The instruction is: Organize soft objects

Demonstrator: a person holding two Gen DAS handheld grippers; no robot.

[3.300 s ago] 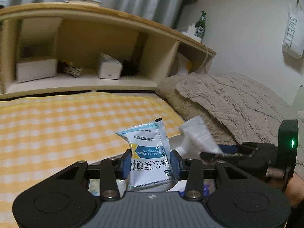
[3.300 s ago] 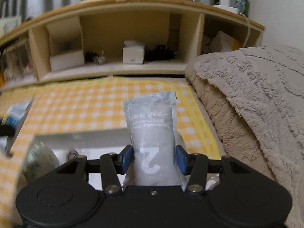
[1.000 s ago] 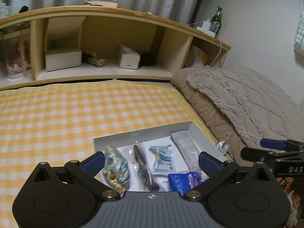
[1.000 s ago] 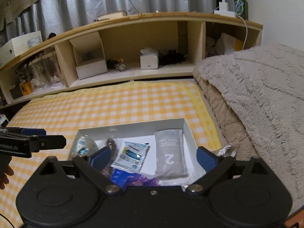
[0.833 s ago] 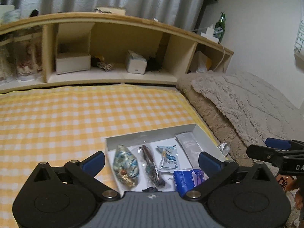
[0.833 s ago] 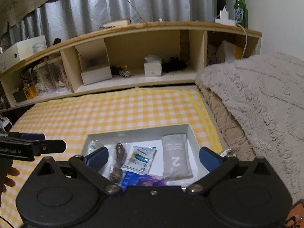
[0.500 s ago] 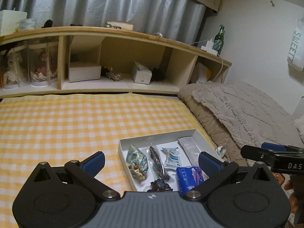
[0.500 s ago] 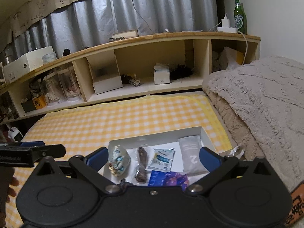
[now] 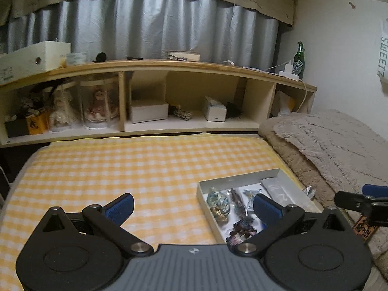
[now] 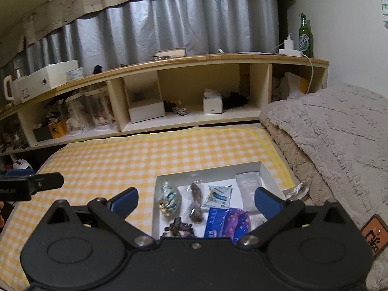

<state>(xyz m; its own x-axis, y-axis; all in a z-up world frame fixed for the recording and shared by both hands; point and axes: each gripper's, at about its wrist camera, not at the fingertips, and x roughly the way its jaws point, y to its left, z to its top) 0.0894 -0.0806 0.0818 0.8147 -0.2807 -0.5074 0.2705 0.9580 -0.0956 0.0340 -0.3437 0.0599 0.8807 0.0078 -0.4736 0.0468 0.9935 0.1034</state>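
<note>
A white shallow box (image 10: 208, 168) lies on the yellow checked bedspread (image 10: 121, 160). In it lie several soft packets: a patterned pouch (image 10: 169, 198), a dark twisted packet (image 10: 196, 201), a blue-white sachet (image 10: 218, 197), a grey packet (image 10: 248, 185), a blue-purple pack (image 10: 229, 222). The box also shows in the left wrist view (image 9: 238, 178). My left gripper (image 9: 192, 206) is open and empty, high above the bed left of the box. My right gripper (image 10: 196, 200) is open and empty above the box.
A wooden headboard shelf (image 9: 169, 126) with boxes and dolls runs along the back. A beige fluffy blanket (image 10: 339, 140) lies right of the box. A green bottle (image 10: 306, 35) stands on the shelf top. A crumpled wrapper (image 10: 297, 191) lies by the box.
Both grippers let go of their packets into the box, opened wide, and have drawn back and up, so the box looks smaller and further away.
</note>
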